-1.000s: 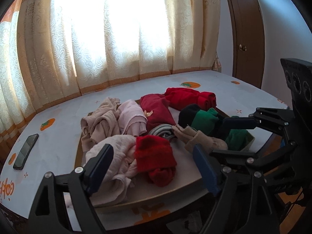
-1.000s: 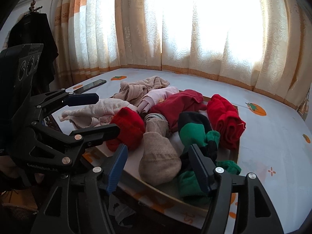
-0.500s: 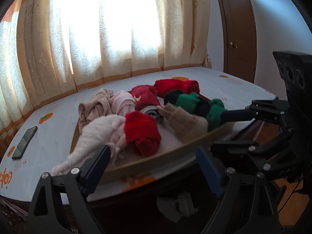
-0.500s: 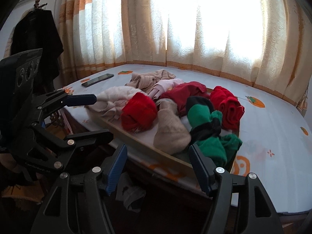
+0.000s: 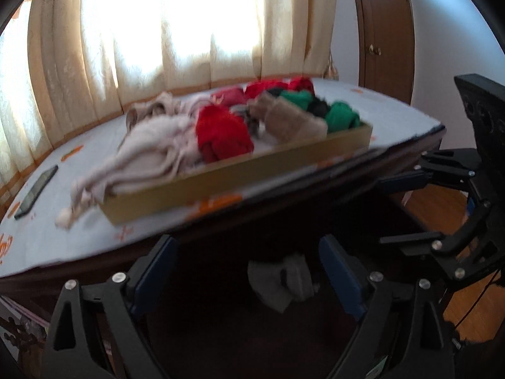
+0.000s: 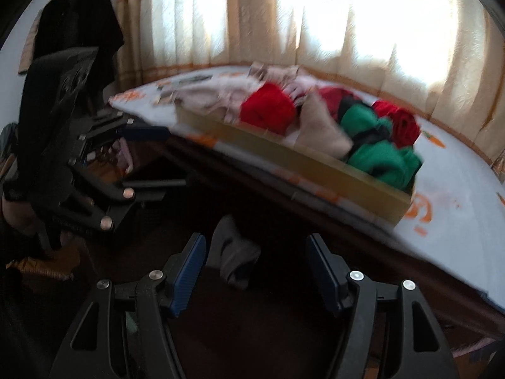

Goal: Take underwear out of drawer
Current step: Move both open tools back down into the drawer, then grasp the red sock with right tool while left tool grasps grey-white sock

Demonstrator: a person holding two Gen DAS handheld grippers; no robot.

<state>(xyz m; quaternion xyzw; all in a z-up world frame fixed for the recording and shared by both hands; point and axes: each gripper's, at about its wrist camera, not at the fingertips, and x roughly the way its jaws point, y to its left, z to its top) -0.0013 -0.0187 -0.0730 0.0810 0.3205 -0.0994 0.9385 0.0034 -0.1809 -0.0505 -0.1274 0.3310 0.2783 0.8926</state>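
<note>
The wooden drawer (image 5: pixel 236 173) sits on the table, heaped with rolled garments: a red bundle (image 5: pixel 221 132), a beige one (image 5: pixel 293 120), green ones (image 5: pixel 342 117) and a pale pink piece (image 5: pixel 151 145) spilling over its left end. My left gripper (image 5: pixel 246 246) is below the table's edge, jaws opening, nothing between them. My right gripper (image 6: pixel 255 241) hangs at the same depth, open and holding nothing. A grey garment (image 5: pixel 281 281) lies in the dark space beyond both, also in the right wrist view as the grey garment (image 6: pixel 235 259). The drawer (image 6: pixel 300 158) is up to the right there.
A dark phone (image 5: pixel 36 191) lies on the tablecloth at the left. The dark table front (image 5: pixel 284 208) runs just above the fingers. A wooden door (image 5: pixel 385 31) and wooden floor (image 5: pixel 442 208) are at the right. Dark clothing (image 6: pixel 79 31) hangs at the far left.
Both grippers have sunk from above the drawer to below the table's edge and drawn back. The drawer now sits high in both views, and the left jaws stand wider.
</note>
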